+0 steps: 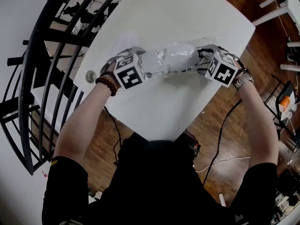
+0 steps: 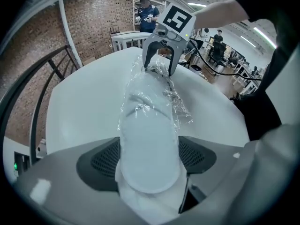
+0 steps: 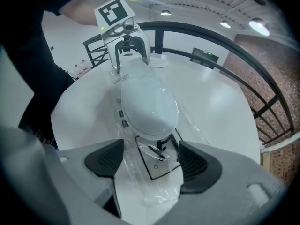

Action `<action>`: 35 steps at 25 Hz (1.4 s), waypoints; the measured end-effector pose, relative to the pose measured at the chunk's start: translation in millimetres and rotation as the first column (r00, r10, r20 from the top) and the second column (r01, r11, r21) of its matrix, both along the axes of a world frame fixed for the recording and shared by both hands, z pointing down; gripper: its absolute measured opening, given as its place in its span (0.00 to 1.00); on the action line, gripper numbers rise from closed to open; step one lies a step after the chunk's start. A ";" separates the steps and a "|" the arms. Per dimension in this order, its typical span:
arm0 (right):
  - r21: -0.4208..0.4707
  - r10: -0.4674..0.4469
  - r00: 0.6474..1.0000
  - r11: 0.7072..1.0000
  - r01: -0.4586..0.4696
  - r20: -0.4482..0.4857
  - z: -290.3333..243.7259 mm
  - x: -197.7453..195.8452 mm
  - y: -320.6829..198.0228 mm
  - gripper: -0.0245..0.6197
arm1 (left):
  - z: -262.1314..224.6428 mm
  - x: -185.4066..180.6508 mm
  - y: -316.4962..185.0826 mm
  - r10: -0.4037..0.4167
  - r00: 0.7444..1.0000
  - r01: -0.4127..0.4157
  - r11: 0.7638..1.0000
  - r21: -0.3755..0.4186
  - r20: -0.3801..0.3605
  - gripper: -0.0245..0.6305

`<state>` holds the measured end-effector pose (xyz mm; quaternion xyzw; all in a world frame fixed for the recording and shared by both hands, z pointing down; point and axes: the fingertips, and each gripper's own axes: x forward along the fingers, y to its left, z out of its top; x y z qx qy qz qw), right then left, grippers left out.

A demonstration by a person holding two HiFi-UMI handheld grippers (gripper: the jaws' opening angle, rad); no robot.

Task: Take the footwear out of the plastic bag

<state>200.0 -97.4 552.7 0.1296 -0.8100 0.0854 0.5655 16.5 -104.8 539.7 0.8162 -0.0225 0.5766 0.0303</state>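
Observation:
A white slipper (image 1: 180, 55) lies inside a clear plastic bag (image 1: 161, 65) on the white round table (image 1: 164, 111). My left gripper (image 1: 131, 55) is at the bag's left end. In the left gripper view its jaws (image 2: 149, 161) are shut on the slipper's heel (image 2: 150, 149), which fills the gap between the pads. My right gripper (image 1: 205, 59) is at the bag's right end. In the right gripper view its jaws (image 3: 151, 161) stand apart, with the bag's flat printed end (image 3: 157, 165) lying between them and the slipper's toe (image 3: 147, 107) just beyond. Each gripper shows in the other's view: the right (image 2: 159, 69), the left (image 3: 130, 55).
A black metal railing (image 1: 47, 55) curves round the table's left side. A small round object (image 1: 91, 76) sits at the table's left edge. Cables (image 1: 220, 139) run over the wooden floor on the right. White furniture (image 1: 281, 3) stands at the far right. People (image 2: 146, 13) stand in the background.

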 end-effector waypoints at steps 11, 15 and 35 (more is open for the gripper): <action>-0.005 0.066 0.998 0.998 -0.066 0.000 0.1 3.4 -3.3 0.59 | -6.6 -5.6 4.9 -0.016 1.000 0.016 1.000 0.008 -0.013 0.68; -0.009 0.067 0.998 0.998 -0.067 -0.008 1.6 4.8 -2.4 0.59 | 1.2 -16.0 7.7 0.001 1.000 -0.001 1.000 0.007 0.023 0.68; -0.022 0.076 0.997 0.997 -0.076 -0.009 2.6 7.4 4.7 0.59 | 26.0 -20.4 6.6 -0.050 0.997 0.054 0.996 -0.069 0.058 0.65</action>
